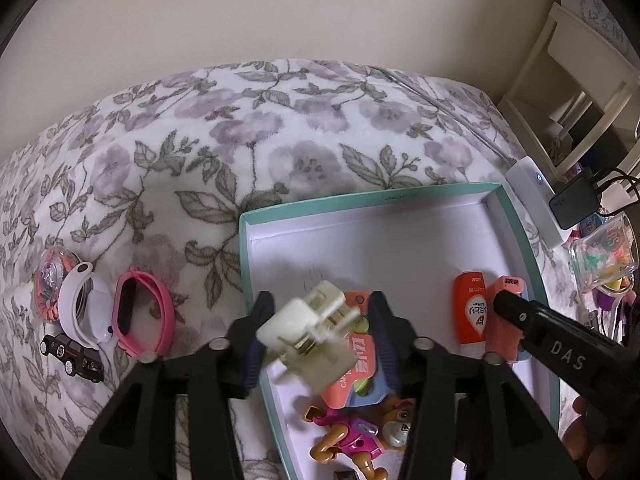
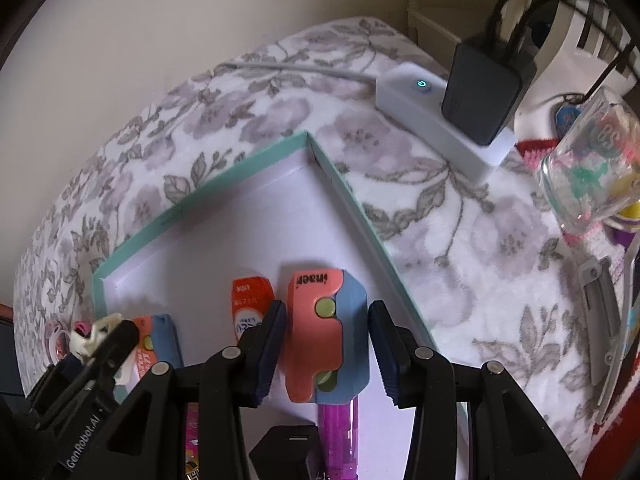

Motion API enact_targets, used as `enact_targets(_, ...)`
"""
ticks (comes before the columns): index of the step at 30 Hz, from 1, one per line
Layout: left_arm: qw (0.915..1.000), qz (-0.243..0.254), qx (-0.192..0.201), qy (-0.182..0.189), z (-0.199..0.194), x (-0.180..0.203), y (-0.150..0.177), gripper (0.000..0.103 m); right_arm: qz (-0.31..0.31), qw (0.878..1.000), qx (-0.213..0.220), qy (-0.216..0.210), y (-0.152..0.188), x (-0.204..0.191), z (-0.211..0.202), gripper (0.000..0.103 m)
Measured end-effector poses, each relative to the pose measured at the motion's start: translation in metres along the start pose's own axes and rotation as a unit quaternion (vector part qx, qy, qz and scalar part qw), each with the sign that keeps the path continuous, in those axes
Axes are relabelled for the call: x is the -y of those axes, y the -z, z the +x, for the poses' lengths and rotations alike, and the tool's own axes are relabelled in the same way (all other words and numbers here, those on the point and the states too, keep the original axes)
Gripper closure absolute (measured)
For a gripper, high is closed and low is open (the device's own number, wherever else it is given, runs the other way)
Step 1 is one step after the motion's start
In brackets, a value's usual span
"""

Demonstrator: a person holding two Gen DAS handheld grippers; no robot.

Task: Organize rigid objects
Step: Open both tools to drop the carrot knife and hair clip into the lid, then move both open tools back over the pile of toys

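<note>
A teal-rimmed box [image 1: 516, 216] with a white floor lies on the floral blanket. My left gripper [image 1: 320, 336] is open over its left part; a blurred cream toy truck [image 1: 308, 336] sits between the fingers, touching neither. Below it lie a salmon-and-blue card [image 1: 360, 368] and a pink dog figure [image 1: 360, 436]. My right gripper [image 2: 326, 344] is open around a salmon-and-blue case [image 2: 324, 336] in the box [image 2: 224, 176], beside an orange tube [image 2: 250, 304]. In the left wrist view the right gripper [image 1: 508, 308] reaches in from the right.
Left of the box lie a pink band [image 1: 144, 316], a white band [image 1: 82, 308], a round bead case [image 1: 50, 280] and a black toy car [image 1: 74, 356]. A white power strip [image 2: 440, 120] with a black charger [image 2: 484, 88] and a clear pouch [image 2: 592, 168] lie on the right.
</note>
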State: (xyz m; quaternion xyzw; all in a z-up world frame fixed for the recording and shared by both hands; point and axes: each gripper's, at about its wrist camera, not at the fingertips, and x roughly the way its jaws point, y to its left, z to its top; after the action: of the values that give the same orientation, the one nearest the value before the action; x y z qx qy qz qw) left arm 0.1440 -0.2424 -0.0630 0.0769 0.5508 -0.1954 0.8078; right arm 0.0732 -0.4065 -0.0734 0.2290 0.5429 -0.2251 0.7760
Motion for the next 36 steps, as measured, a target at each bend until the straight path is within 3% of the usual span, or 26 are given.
enact_targets(4, 1.0000, -0.001, 0.008, 0.003, -0.009, 0.000, -0.003, 0.042, -0.001, 1.000, 0.019, -0.003, -0.004, -0.003, -0.013, 0.056)
enact_targets(18, 0.9975, -0.011, 0.068, 0.015, -0.067, -0.005, -0.021, 0.038, -0.031, 0.992, 0.121, -0.015, -0.009, -0.022, -0.096, 0.054)
enact_targets(22, 0.9968, -0.021, 0.076, 0.011, -0.074, -0.011, -0.024, 0.025, -0.036, 0.992, 0.117, -0.012, -0.009, -0.026, -0.092, 0.053)
enact_targets(26, 0.9966, -0.030, 0.077, -0.003, -0.074, -0.019, -0.024, 0.025, -0.038, 0.993, 0.109, -0.011, -0.008, -0.027, -0.087, 0.051)
enact_targets(28, 0.9961, -0.038, 0.079, -0.009, -0.074, -0.024, -0.024, 0.025, -0.037, 0.993, 0.109, -0.008, -0.008, -0.027, -0.086, 0.041)
enact_targets(36, 0.9917, -0.083, 0.078, -0.059, -0.073, -0.053, -0.024, 0.023, -0.034, 0.994, 0.104, -0.002, -0.009, -0.030, -0.076, 0.027)
